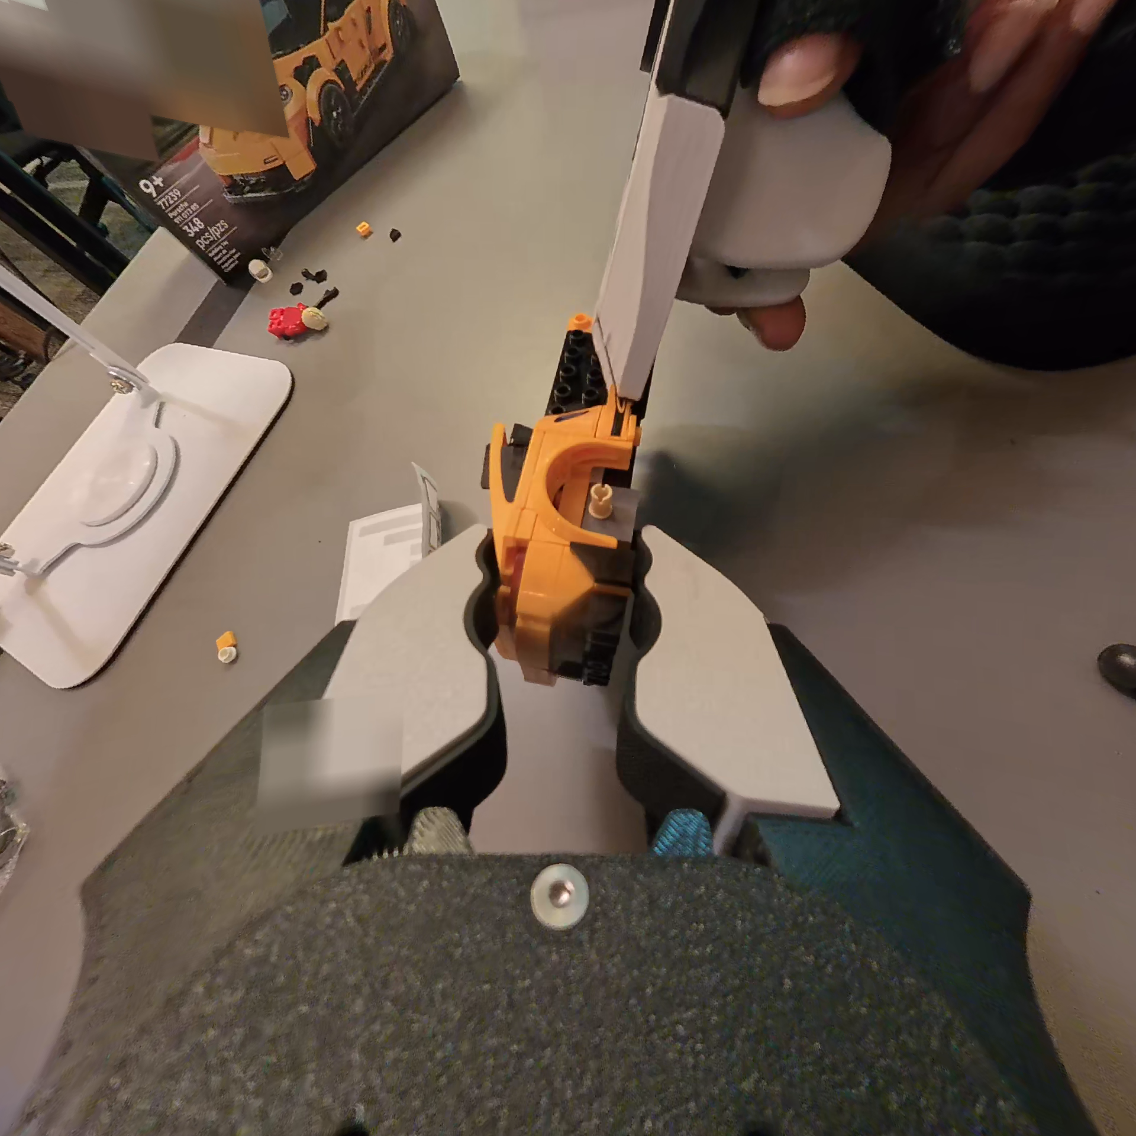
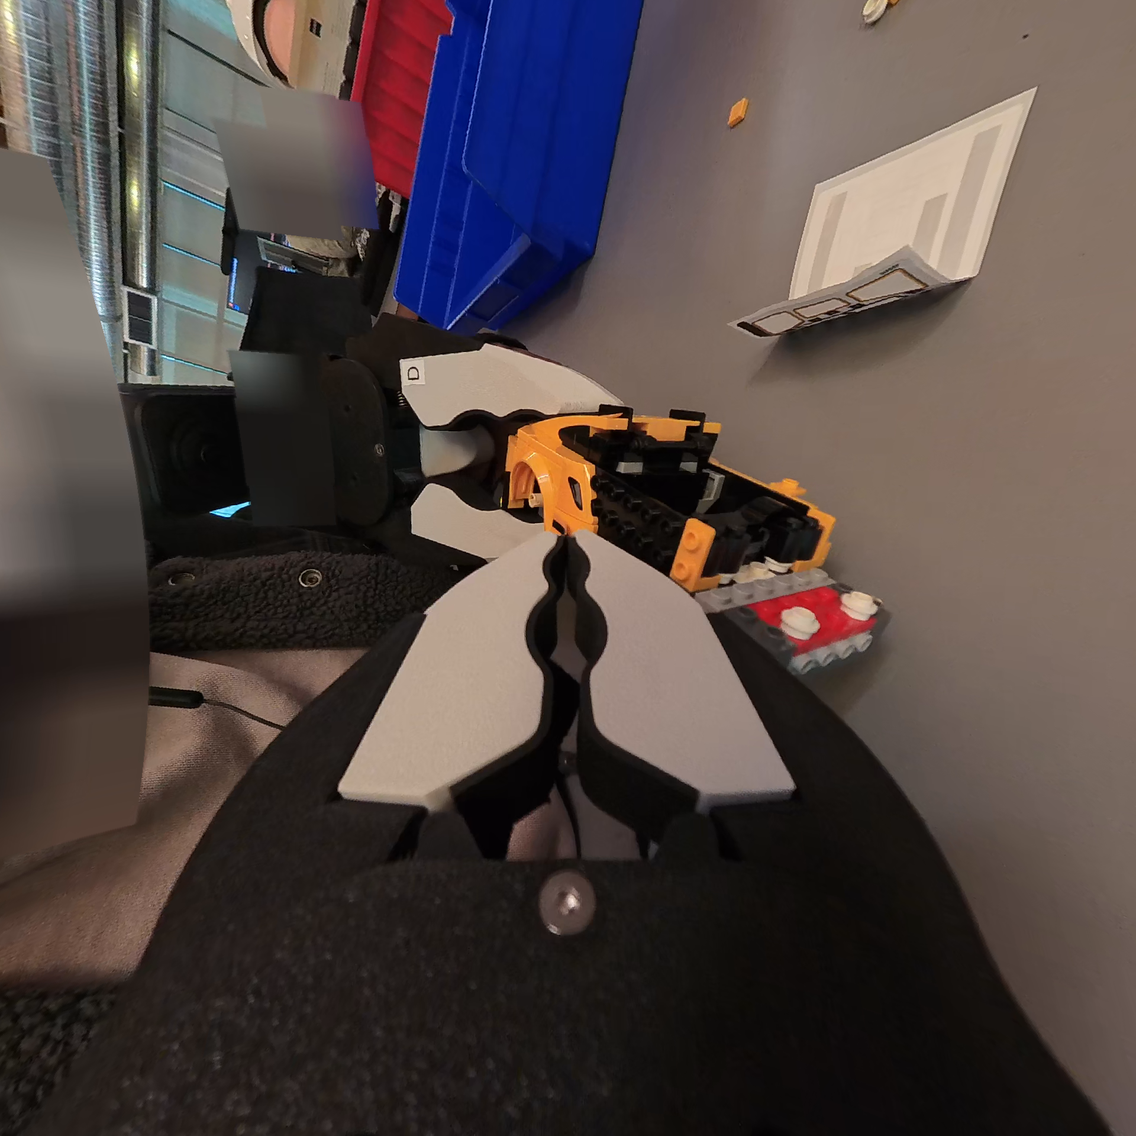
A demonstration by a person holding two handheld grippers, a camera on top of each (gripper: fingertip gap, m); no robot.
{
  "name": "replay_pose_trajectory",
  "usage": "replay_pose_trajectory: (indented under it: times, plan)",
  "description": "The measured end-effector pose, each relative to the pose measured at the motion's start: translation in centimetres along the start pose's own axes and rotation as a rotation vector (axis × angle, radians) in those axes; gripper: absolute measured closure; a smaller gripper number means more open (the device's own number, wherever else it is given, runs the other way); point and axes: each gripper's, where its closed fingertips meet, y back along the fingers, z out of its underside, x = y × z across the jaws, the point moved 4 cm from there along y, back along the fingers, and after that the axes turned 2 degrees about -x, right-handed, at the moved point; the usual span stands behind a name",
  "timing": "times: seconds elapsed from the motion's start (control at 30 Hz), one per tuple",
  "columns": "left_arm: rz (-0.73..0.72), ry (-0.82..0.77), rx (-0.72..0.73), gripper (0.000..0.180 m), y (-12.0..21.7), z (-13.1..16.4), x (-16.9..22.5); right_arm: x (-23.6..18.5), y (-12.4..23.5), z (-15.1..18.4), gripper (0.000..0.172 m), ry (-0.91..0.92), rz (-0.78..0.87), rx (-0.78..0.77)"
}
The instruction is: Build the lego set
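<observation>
Between the fingers of our left gripper (image 1: 562, 590) sits the orange and black brick car (image 1: 565, 541), its nose end clamped, both pads pressing its sides, the body reaching out over the grey table (image 1: 860, 553). Up at the car's far section, our right gripper (image 1: 633, 387) has its fingertips closed together and touching the orange edge by the black studded plate; from its own camera those fingers (image 2: 492, 664) meet at the tips with nothing between them. A hand (image 1: 793, 67) grips that tool's body. Just beyond the car's tail in the right wrist view lies a grey plate with red bricks and white round studs (image 2: 811, 621). Left of the car we see a folded paper sheet (image 1: 381, 565), and farther left a white flat stand base (image 1: 141, 492). Beyond the car, well apart, a red minifigure piece (image 1: 295, 319), small black bits (image 1: 313, 280) and the kit's box (image 1: 295, 153). A blue bin (image 2: 522, 153) stands past the car in the right view.
</observation>
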Motion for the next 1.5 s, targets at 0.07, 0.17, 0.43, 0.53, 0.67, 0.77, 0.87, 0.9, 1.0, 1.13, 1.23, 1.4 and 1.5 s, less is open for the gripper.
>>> replay_pose_trajectory:
  times: [0.07,0.17,0.43,0.53,0.67,0.77,0.87,0.9,1.0,1.13,1.23,1.4,1.5]
  plan:
    - [-0.001,0.0,0.0,0.14,0.01,-0.01,0.0,-0.01,-0.01,-0.03,0.172,-0.002,-0.001,0.001]
    - [-0.003,0.001,-0.001,0.14,0.01,-0.01,0.0,0.02,-0.05,-0.03,0.172,0.0,0.006,-0.001]
    - [-0.009,0.008,-0.013,0.14,-0.06,0.14,-0.04,0.26,-0.24,-0.05,0.172,-0.003,0.032,0.003]
    - [-0.015,0.011,-0.02,0.14,-0.11,0.21,-0.03,0.37,-0.32,-0.05,0.172,-0.008,0.042,0.006]
    - [-0.02,0.015,-0.024,0.14,-0.14,0.27,-0.06,0.47,-0.36,-0.08,0.172,-0.015,0.048,0.01]
    - [-0.026,0.019,-0.026,0.14,-0.14,0.3,-0.11,0.5,-0.4,-0.13,0.172,-0.021,0.053,0.013]
    - [-0.038,0.014,-0.028,0.14,-0.11,0.3,-0.15,0.51,-0.43,-0.18,0.172,-0.024,0.057,0.016]
    - [-0.04,0.014,-0.028,0.14,-0.11,0.31,-0.14,0.51,-0.44,-0.19,0.172,-0.024,0.059,0.015]
    - [-0.047,0.013,-0.031,0.14,-0.13,0.33,-0.09,0.54,-0.45,-0.17,0.172,-0.025,0.068,0.012]
    - [-0.058,0.007,-0.035,0.14,-0.11,0.33,-0.09,0.56,-0.47,-0.19,0.172,-0.025,0.078,0.01]
    - [-0.074,0.0,-0.042,0.14,-0.11,0.37,-0.1,0.63,-0.53,-0.22,0.172,-0.03,0.088,0.01]
    - [-0.094,-0.008,-0.049,0.14,-0.09,0.39,-0.11,0.66,-0.61,-0.3,0.172,-0.031,0.106,0.006]
    - [-0.099,-0.006,-0.052,0.14,-0.07,0.44,-0.15,0.69,-0.69,-0.33,0.172,-0.028,0.117,0.007]
